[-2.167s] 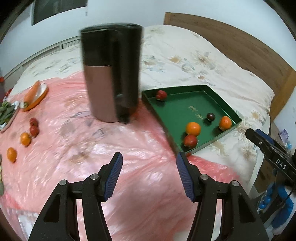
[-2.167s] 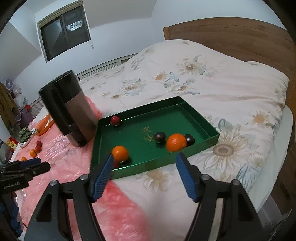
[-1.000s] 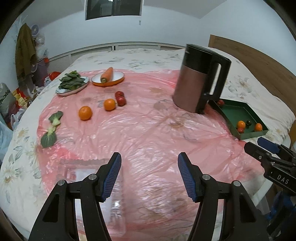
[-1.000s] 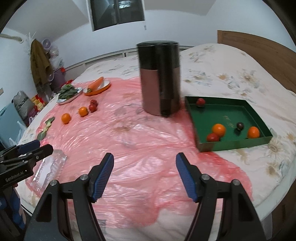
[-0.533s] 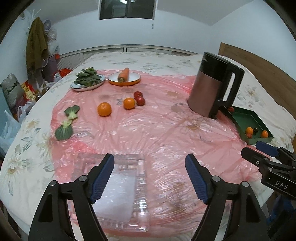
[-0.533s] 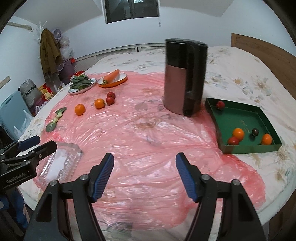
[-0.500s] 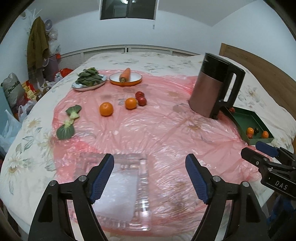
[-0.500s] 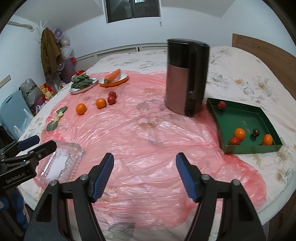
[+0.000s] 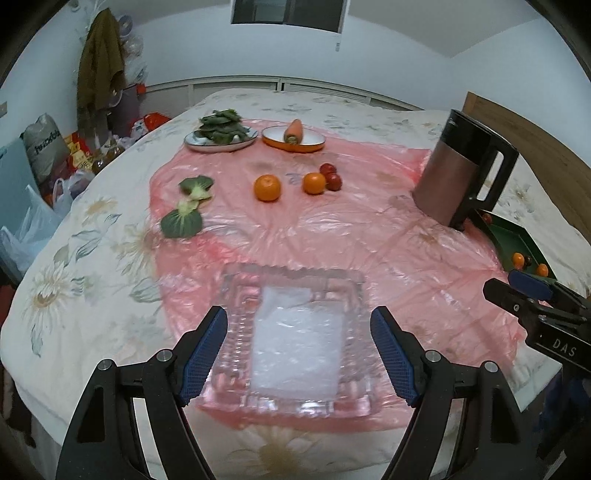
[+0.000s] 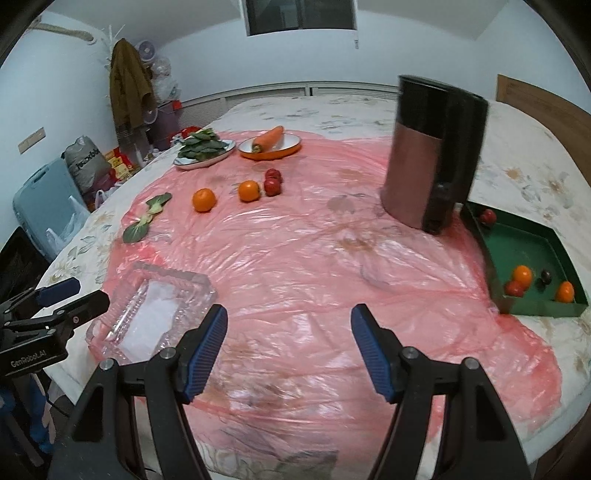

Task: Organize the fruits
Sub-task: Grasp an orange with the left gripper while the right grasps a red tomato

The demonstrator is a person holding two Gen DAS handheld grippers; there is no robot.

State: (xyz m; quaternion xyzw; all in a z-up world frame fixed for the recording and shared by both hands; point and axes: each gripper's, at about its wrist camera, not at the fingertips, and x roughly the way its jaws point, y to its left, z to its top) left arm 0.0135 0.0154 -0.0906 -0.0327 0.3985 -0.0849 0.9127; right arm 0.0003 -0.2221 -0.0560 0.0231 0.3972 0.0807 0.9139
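Left gripper (image 9: 297, 356): jaws spread wide, holding nothing; a clear glass tray (image 9: 291, 332) lies between and just ahead of its blue pads.
Right gripper (image 10: 288, 349): jaws wide apart, empty, over bare pink plastic sheet (image 10: 314, 258).
Loose fruit: two oranges (image 9: 266, 187) (image 9: 314, 183) and two small red fruits (image 9: 331, 177) in a row on the sheet, well beyond both grippers (red pair touching the second orange).
Green tray (image 10: 532, 251): at the right edge of the bed; holds two oranges, two red fruits and one dark fruit.
Kettle (image 10: 432, 155): upright, just beside the green tray's far corner.
Far side: plate of greens (image 9: 221, 134), orange dish with carrot (image 9: 293, 134); loose bok choy leaves (image 9: 184, 214) at left.
Surface: floral bedspread (image 9: 92, 236) under the sheet.
Room: white walls, dark window (image 10: 301, 14), wooden headboard (image 9: 535, 147), coat (image 10: 127, 88) hanging left.
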